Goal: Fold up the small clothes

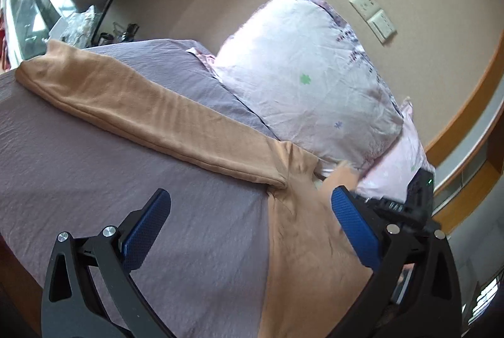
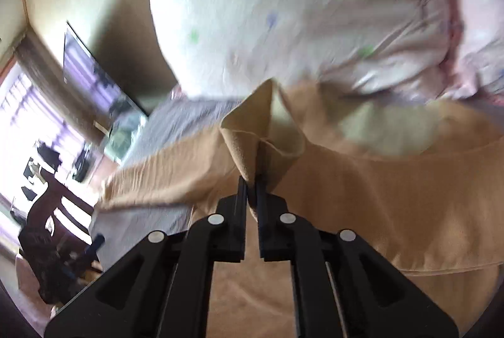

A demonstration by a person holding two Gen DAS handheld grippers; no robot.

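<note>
A tan long-sleeved garment (image 1: 302, 243) lies on the purple bedsheet (image 1: 78, 168). One sleeve (image 1: 141, 105) stretches flat toward the far left. My left gripper (image 1: 250, 205) is open just above the sheet, and its right finger is over the garment's body. My right gripper (image 2: 252, 180) is shut on a raised fold of the tan garment (image 2: 249, 142) near the collar and lifts it off the bed. The right gripper's black body shows in the left wrist view (image 1: 415, 199), beside the pillows.
Two pale floral pillows (image 1: 308, 67) lean against the beige wall at the bed's head, close behind the garment. Wall sockets (image 1: 373, 15) are above them. A dark TV screen (image 2: 94, 73) and a bright window (image 2: 28, 123) are at the far side.
</note>
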